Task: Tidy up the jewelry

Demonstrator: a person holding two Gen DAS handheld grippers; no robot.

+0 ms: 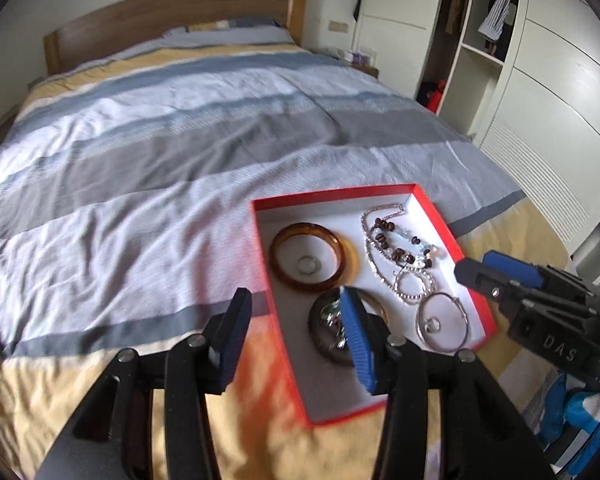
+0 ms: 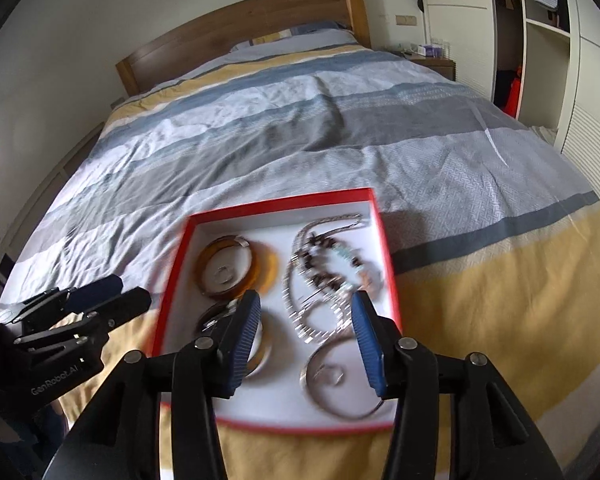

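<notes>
A red-rimmed box (image 1: 436,216) with a white floor lies on the bed near its foot. In it are an amber bangle (image 1: 306,256) around a small ring, a dark bangle (image 1: 332,328), a beaded necklace with silver chain (image 1: 400,240), and silver hoops (image 1: 444,320). My left gripper (image 1: 296,340) is open and empty, over the box's left wall. My right gripper (image 2: 306,340) is open and empty above the box's near half (image 2: 172,264), over the silver hoop (image 2: 340,380). Each gripper shows in the other's view, the right (image 1: 500,276) and the left (image 2: 100,300).
The striped blue, grey and yellow duvet (image 1: 180,140) covers the bed, with a wooden headboard (image 1: 172,20) far back. A white wardrobe with open shelves (image 1: 540,80) stands at the right. A nightstand with small items (image 2: 432,56) sits beside the headboard.
</notes>
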